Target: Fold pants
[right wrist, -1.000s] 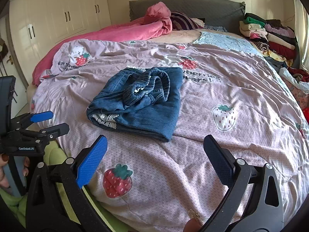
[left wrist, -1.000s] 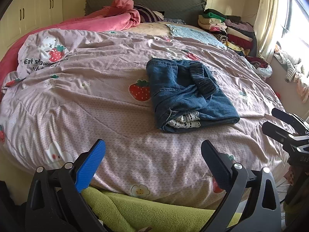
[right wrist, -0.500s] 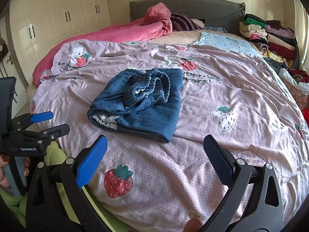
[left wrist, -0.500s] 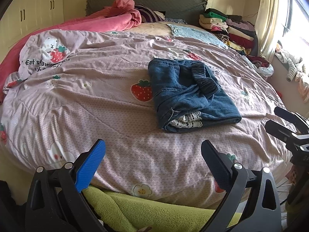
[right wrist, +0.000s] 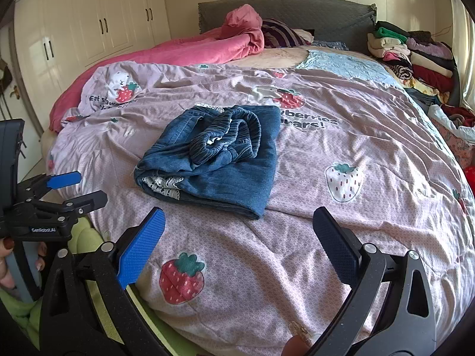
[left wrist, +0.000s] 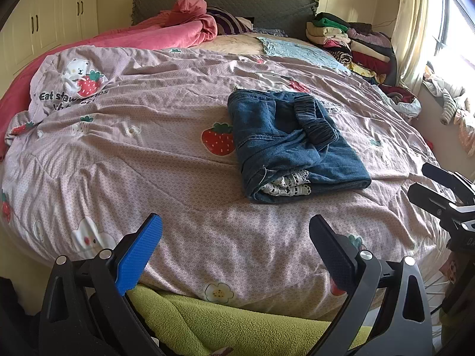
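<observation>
The blue denim pants lie folded in a compact bundle on the lilac strawberry-print quilt, with the elastic waistband on top and white lace trim showing at the near end. They also show in the right wrist view. My left gripper is open and empty, held back at the bed's near edge, well short of the pants. My right gripper is open and empty, also apart from the pants. The right gripper shows at the right edge of the left wrist view, and the left gripper shows at the left of the right wrist view.
A pink blanket and striped pillow lie at the headboard. Stacked folded clothes sit at the far right of the bed. A green fleece cover hangs below the near edge. White wardrobes stand on the left.
Both grippers stay open and nearly still. The left wrist view has shifted slightly, so the pants sit a little farther right and lower.
</observation>
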`<action>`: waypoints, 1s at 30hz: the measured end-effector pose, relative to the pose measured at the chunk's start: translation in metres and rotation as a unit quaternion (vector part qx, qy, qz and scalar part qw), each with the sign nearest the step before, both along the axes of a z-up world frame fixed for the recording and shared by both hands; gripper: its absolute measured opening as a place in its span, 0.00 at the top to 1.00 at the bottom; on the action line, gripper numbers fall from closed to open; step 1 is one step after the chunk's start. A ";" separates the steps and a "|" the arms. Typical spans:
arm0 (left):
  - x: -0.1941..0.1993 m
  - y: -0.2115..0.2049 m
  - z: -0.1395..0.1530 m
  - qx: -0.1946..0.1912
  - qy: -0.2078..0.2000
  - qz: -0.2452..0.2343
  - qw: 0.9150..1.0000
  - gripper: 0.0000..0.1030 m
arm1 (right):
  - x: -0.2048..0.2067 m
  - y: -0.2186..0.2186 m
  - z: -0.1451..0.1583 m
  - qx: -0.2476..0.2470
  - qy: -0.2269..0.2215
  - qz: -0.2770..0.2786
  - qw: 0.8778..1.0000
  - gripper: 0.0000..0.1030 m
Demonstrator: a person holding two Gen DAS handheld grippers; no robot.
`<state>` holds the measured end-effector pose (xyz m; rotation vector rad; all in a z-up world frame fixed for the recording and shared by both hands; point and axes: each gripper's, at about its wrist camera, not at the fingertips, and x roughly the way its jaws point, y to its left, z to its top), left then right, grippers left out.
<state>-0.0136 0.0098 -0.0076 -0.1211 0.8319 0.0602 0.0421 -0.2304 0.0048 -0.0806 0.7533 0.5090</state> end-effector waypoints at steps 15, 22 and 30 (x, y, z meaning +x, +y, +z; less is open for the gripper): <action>-0.001 0.000 0.001 0.001 0.001 -0.003 1.000 0.04 | 0.002 -0.001 0.002 -0.001 -0.001 0.000 1.000 0.09; -0.001 -0.003 0.002 0.009 0.001 -0.007 1.000 0.04 | 0.002 0.000 0.002 -0.002 -0.001 0.000 1.000 0.09; 0.000 -0.003 0.002 0.012 0.004 -0.009 1.000 0.04 | 0.002 0.001 0.001 -0.002 0.000 -0.001 1.000 0.09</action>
